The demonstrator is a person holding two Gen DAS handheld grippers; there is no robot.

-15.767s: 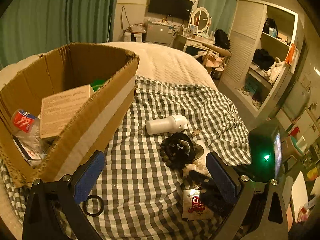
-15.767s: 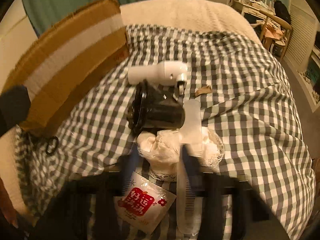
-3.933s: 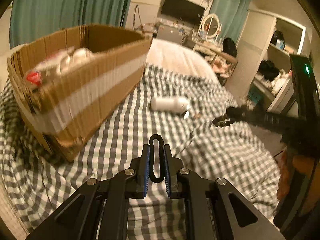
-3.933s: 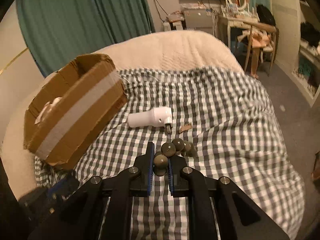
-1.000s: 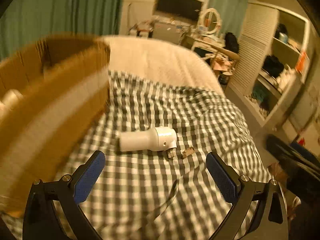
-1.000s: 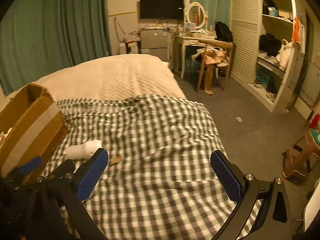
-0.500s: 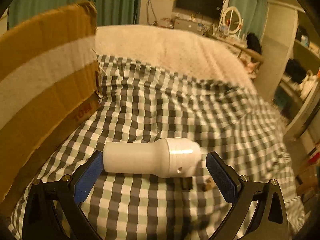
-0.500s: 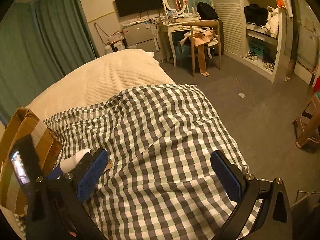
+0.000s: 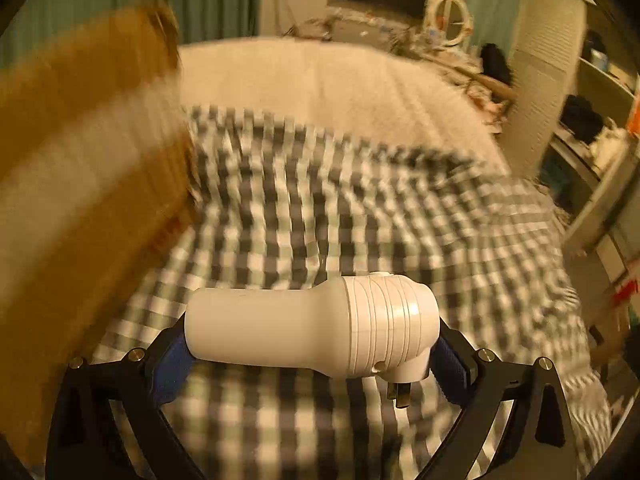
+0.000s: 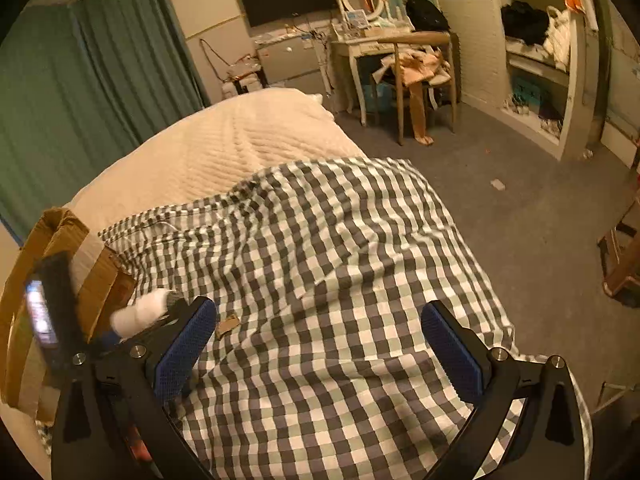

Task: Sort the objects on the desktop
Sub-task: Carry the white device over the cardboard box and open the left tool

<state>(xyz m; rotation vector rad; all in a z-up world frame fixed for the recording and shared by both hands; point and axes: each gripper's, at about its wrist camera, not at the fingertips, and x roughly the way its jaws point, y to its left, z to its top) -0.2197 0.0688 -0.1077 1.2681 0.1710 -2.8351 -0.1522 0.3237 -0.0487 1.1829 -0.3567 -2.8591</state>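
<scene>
A white plug-in device (image 9: 312,332) with ribbed head and metal prongs lies crosswise in my left gripper (image 9: 312,366), whose blue pads (image 9: 172,364) press on its two ends. It hangs just above the checked cloth (image 9: 320,220), right of the cardboard box (image 9: 80,184), which is blurred. In the right wrist view the same device (image 10: 140,312) shows at the left beside the box (image 10: 96,280). My right gripper (image 10: 320,344) stands open over the checked cloth (image 10: 340,260) with nothing between its fingers.
A small brown scrap (image 10: 228,324) lies on the cloth near the right gripper's left finger. Beyond the cloth is a cream quilt (image 10: 240,140). A chair (image 10: 416,80), dressing table (image 10: 360,44) and shelves (image 10: 536,52) stand across the grey floor; green curtains (image 10: 100,100) hang behind the bed.
My left gripper has closed on the white device, which lay on the cloth between its open fingers half a second ago. The scene behind it now blurs. The right gripper stays open.
</scene>
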